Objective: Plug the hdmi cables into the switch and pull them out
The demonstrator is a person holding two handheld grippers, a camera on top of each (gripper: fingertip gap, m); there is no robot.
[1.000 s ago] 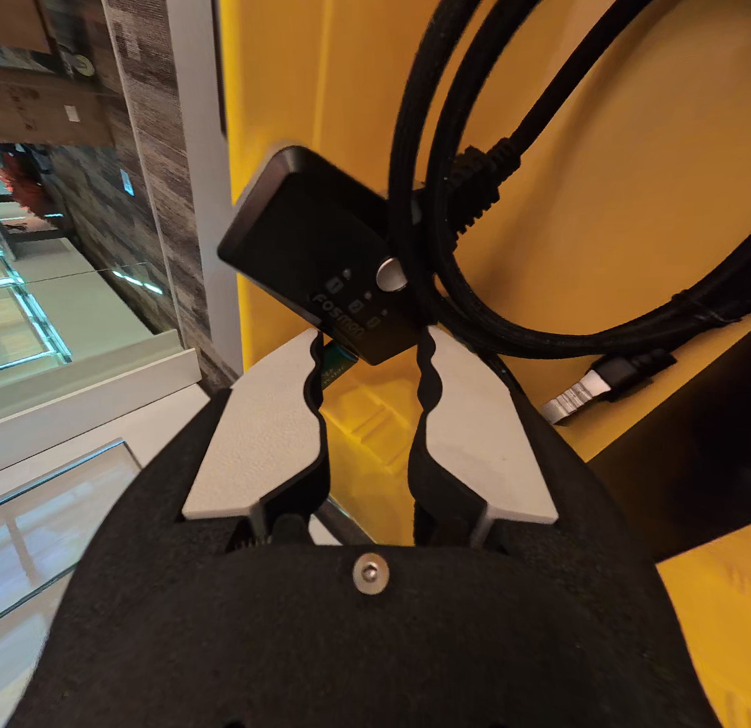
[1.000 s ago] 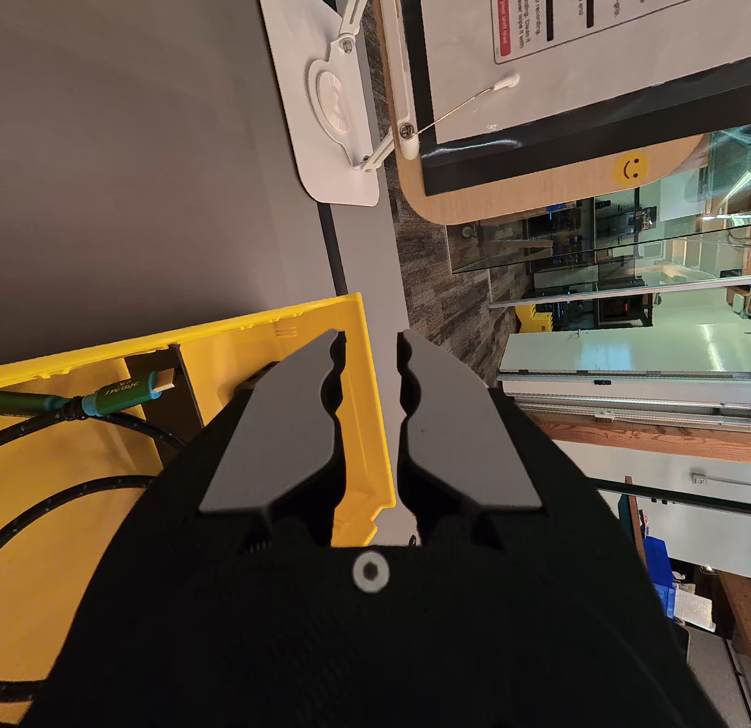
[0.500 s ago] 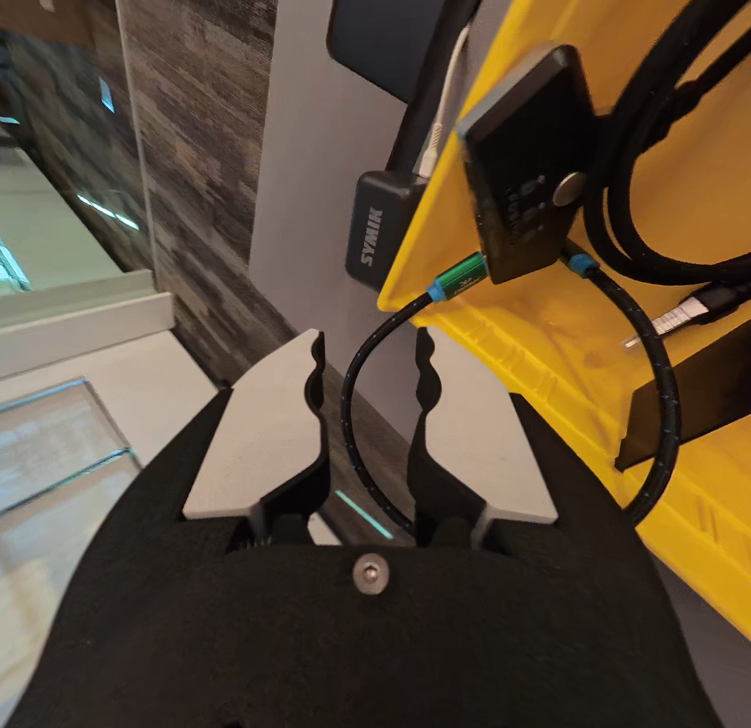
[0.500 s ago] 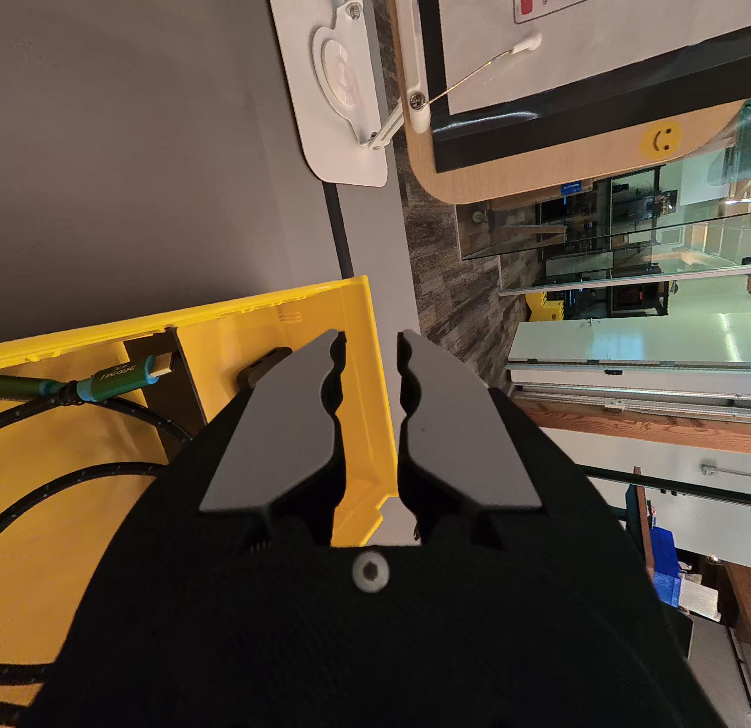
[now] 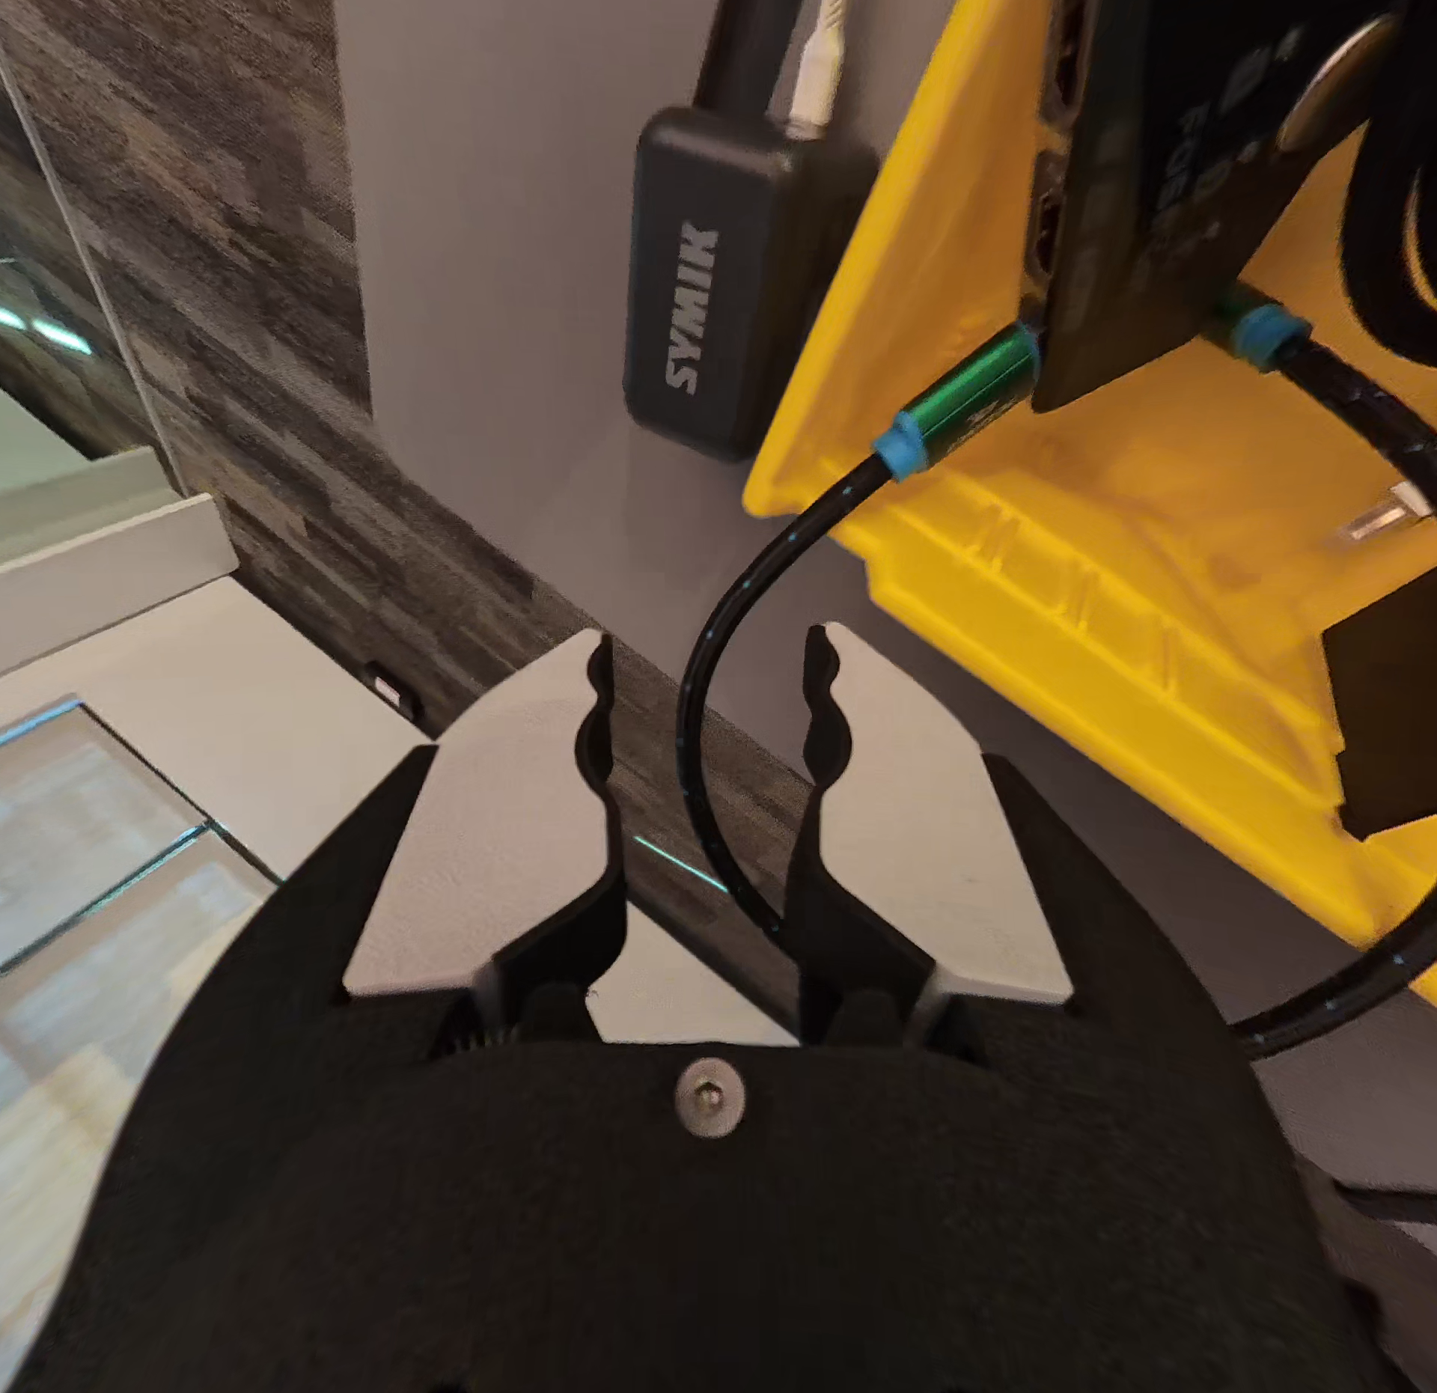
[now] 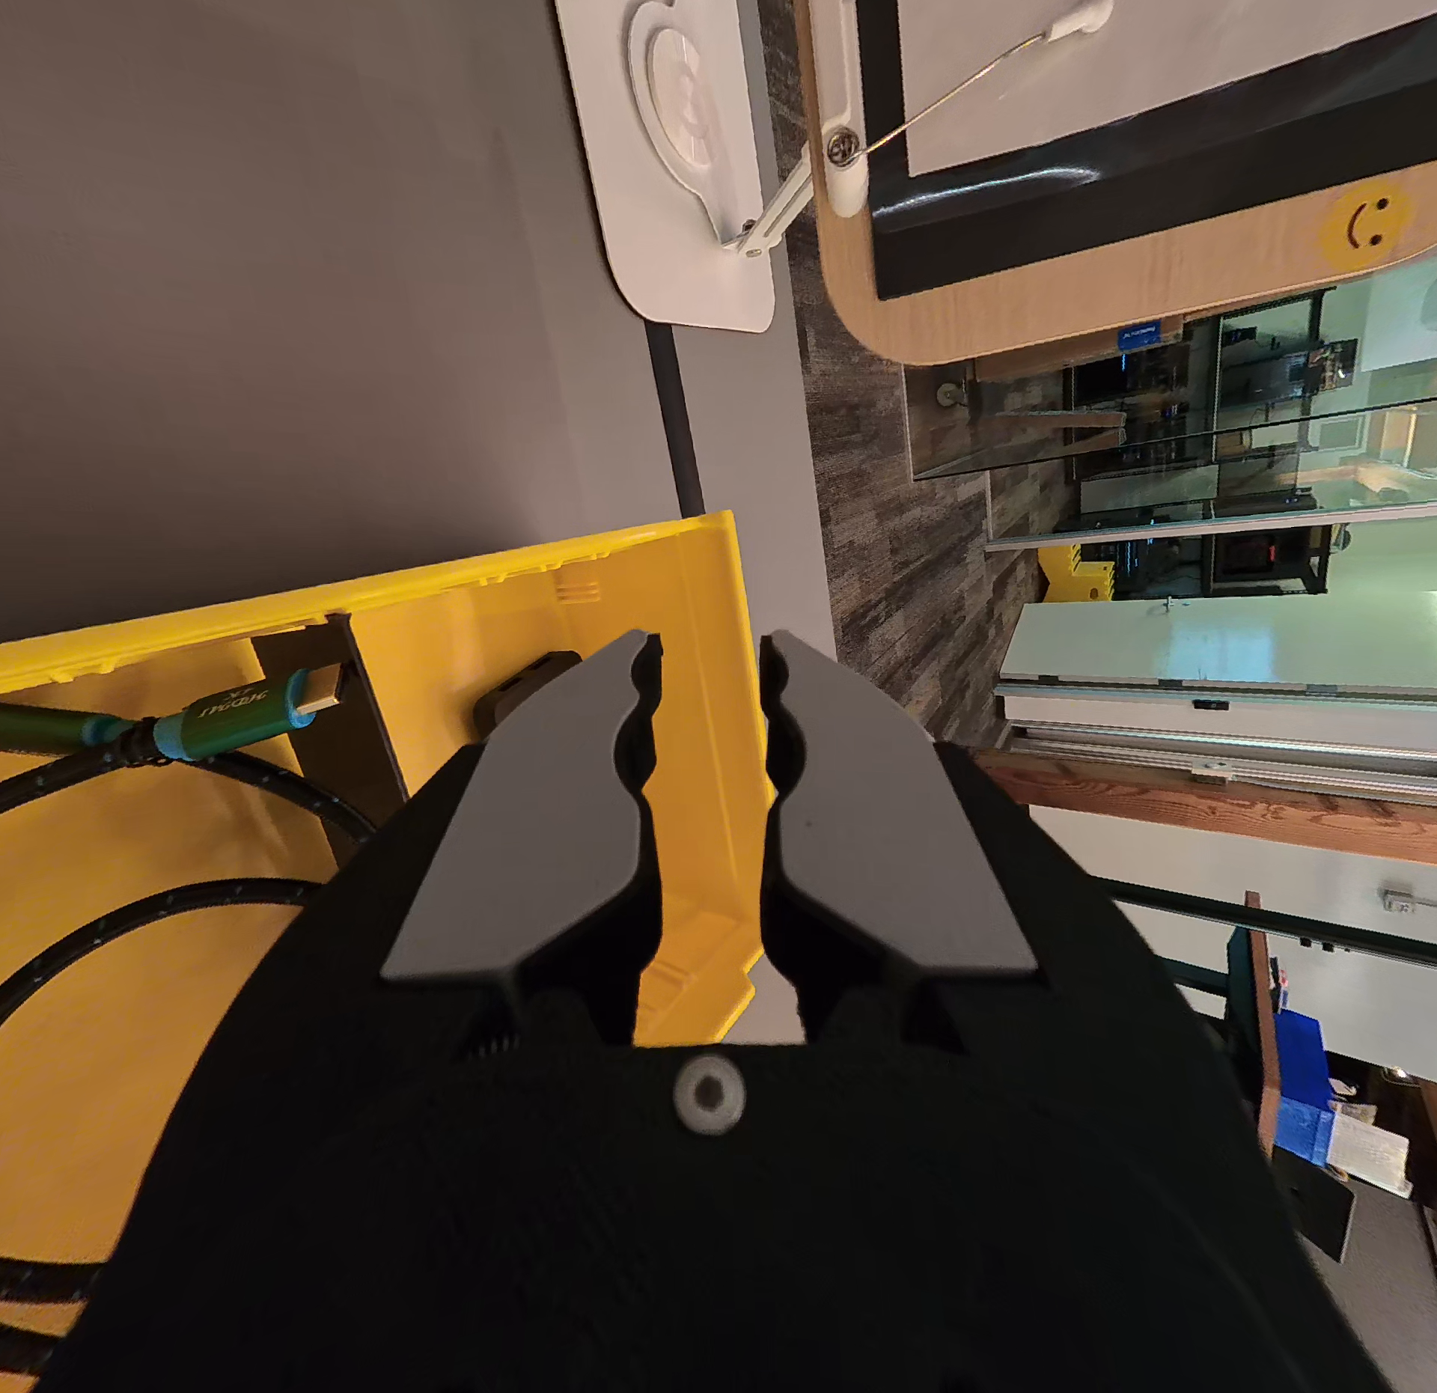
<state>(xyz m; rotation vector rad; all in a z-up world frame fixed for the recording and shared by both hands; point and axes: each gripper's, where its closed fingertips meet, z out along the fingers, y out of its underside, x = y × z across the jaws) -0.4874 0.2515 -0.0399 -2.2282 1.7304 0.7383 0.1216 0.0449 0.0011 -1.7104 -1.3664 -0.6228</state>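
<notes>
Yellow plastic fills the upper right of my left wrist view: the bin (image 5: 1011,578) stands on the grey worktop (image 5: 498,267), and the black HDMI switch (image 5: 1151,212) lies inside it against the near corner. A green-shelled plug (image 5: 968,399) with a blue collar is seated in the switch's lowest port, with two more ports showing above it on the same edge. Its black braided cable (image 5: 700,726) arcs out over the bin's rim and drops through the gap of my left gripper (image 5: 708,640), which stands partly open; the cable runs close to the right finger, and I cannot tell whether it touches, but nothing is clamped. A second cable (image 5: 1353,399) with a blue collar leaves the switch's other edge and loops around below the bin. Just beside the bin, a small black box (image 5: 700,282) rests on the worktop with a white lead going into it.

From my right wrist view, my right gripper (image 6: 709,644) is open only a little and holds nothing, poised over the bin's end wall (image 6: 700,733). A loose green plug (image 6: 241,714) lies against a black divider (image 6: 365,726), metal tip bare. The switch (image 6: 521,687) peeks out behind my left finger.
</notes>
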